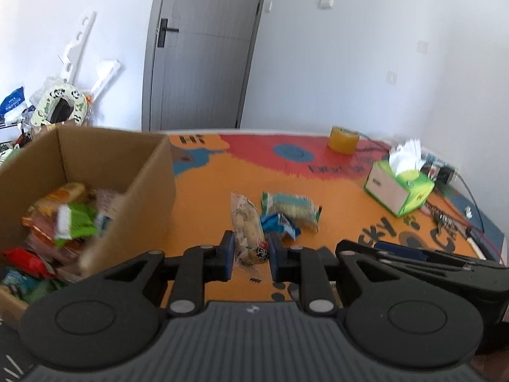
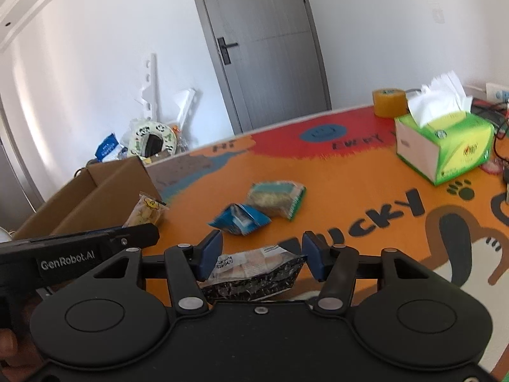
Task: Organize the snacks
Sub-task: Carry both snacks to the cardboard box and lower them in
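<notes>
My left gripper (image 1: 251, 254) is shut on a clear packet of pale biscuits (image 1: 246, 229), held upright just right of the cardboard box (image 1: 149, 191). The box holds several snack packs (image 1: 73, 216). The right wrist view shows that same packet (image 2: 147, 213) at the left gripper's tip, in front of the box (image 2: 105, 187). My right gripper (image 2: 262, 256) is shut on a silver and black packet (image 2: 254, 273) that spans both pads, above the mat. A blue packet (image 1: 280, 222) (image 2: 240, 219) and a green-edged cracker packet (image 1: 291, 208) (image 2: 276, 200) lie on the orange mat (image 1: 206, 197).
A green tissue box (image 1: 399, 187) (image 2: 445, 146) and a yellow tape roll (image 1: 343, 140) (image 2: 389, 103) stand at the mat's far right, with cables (image 1: 467, 216) beside them. Clutter (image 1: 60, 105) and a grey door (image 1: 203, 47) lie beyond the table.
</notes>
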